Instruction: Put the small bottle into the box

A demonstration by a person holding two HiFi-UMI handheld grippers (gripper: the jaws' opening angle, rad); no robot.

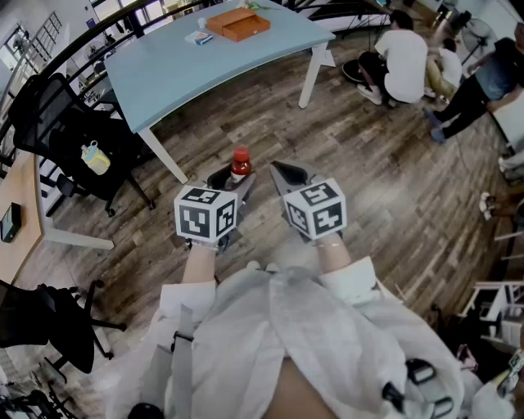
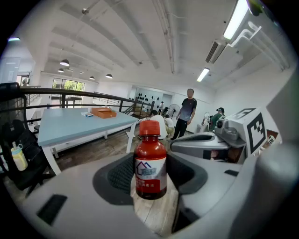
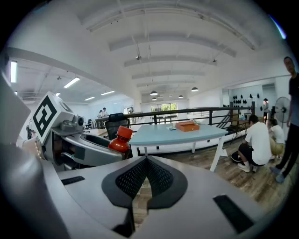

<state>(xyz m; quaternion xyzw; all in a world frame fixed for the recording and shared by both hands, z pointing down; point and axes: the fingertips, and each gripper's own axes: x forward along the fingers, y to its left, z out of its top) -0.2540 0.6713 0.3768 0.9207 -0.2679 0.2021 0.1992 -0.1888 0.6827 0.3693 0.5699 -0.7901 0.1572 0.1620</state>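
Small bottle (image 2: 150, 161) clamped in left gripper (image 2: 152, 179) jaws, right gripper (image 3: 145, 159) jaws together; slack grip could drop it before far orange box (image 1: 238, 24).

light blue table (image 1: 180, 69) top centre, white legs, on wood plank floor (image 1: 385, 180). small white-blue item (image 1: 198, 37) on tabletop. black railing (image 1: 90, 33) behind table. black office chair (image 1: 49, 114) left of table, pale yellow bottle-like item (image 1: 95, 157) at its seat. second black chair (image 1: 49, 327) lower left. wooden desk (image 1: 18, 217) at left edge. person in white shirt (image 1: 407, 59) crouched top right, others just beside. standing person (image 2: 188, 111) in dark top. strip lights (image 2: 235, 21) on ceiling.
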